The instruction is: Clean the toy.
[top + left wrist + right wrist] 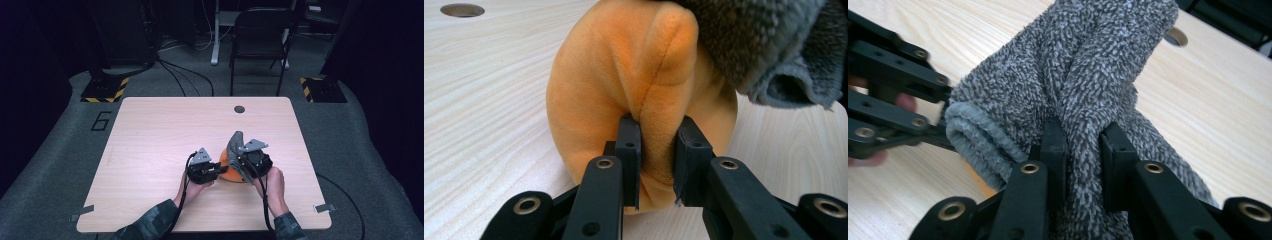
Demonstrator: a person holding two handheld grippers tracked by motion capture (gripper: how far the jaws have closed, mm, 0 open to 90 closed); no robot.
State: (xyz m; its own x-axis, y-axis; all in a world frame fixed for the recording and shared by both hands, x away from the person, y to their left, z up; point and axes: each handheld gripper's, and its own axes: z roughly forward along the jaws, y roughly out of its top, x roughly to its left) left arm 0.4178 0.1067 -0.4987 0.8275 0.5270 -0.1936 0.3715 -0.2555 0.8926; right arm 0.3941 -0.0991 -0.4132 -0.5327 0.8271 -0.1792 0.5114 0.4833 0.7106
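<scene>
Claws both narrow, each clamped on fabric. Left claw (pixel 658 150) pinching a raised fold of orange plush cushion (pixel 624 80); right claw (pixel 1083 155) gripping a bunched ridge of grey fuzzy sock (pixel 1088 65). Sock draped over cushion top, lifted above it, cuff hanging beside left claw. Cushion resting on pale wood worktop (pixel 160 130), near front edge, between both hands.

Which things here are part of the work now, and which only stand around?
In use:
- orange plush piece, pinched by the left gripper
- grey sock, pinched by the right gripper

Standing around:
- folding chair
- floor cables
- table hole
</scene>
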